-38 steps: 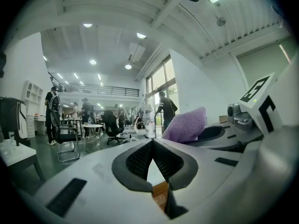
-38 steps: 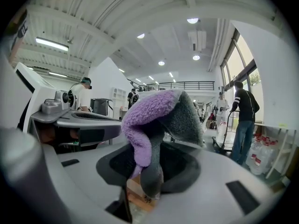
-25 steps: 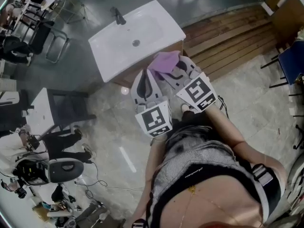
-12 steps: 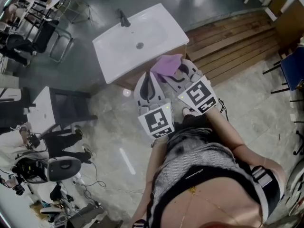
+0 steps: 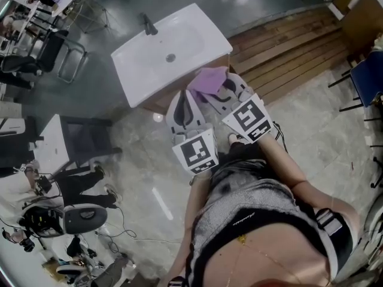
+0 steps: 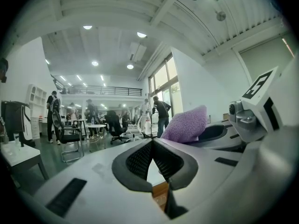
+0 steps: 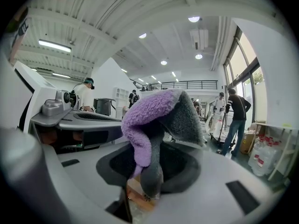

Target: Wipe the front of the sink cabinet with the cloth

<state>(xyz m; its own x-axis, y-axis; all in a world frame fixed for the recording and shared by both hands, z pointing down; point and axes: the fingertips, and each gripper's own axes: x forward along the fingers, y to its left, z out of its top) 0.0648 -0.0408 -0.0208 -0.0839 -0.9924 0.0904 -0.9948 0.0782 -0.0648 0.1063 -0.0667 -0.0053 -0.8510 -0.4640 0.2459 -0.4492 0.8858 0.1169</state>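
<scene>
Looking down from the head view, the white sink (image 5: 179,46) is my landmark. Its basin shows only the drain (image 5: 171,57), and the black faucet (image 5: 148,24) stands on its far edge. The wooden sink cabinet (image 5: 157,103) peeks out just under the sink's near rim.

The right gripper (image 5: 219,87) is pinching the purple cloth (image 5: 208,78). In the right gripper view the cloth (image 7: 156,118) is bunched up between the jaws and flops over the top, purple on one side and grey on the other. It's held right at the sink's near right corner, against or just off the cabinet front; I can't tell which.

The left gripper (image 5: 185,99) sits just left of it, also below the sink's near edge. In the left gripper view its jaws (image 6: 151,143) are pressed together at the tips with nothing in them, and the cloth (image 6: 187,124) shows off to the side.

Around the sink:
- a wooden slat platform (image 5: 287,40) to its right
- a metal-frame chair (image 5: 67,54) to its left
- a blue chair (image 5: 366,79) way off right
- pale stone floor (image 5: 143,166) on the near side

The two grippers' bodies block most of the cabinet front from my view.
</scene>
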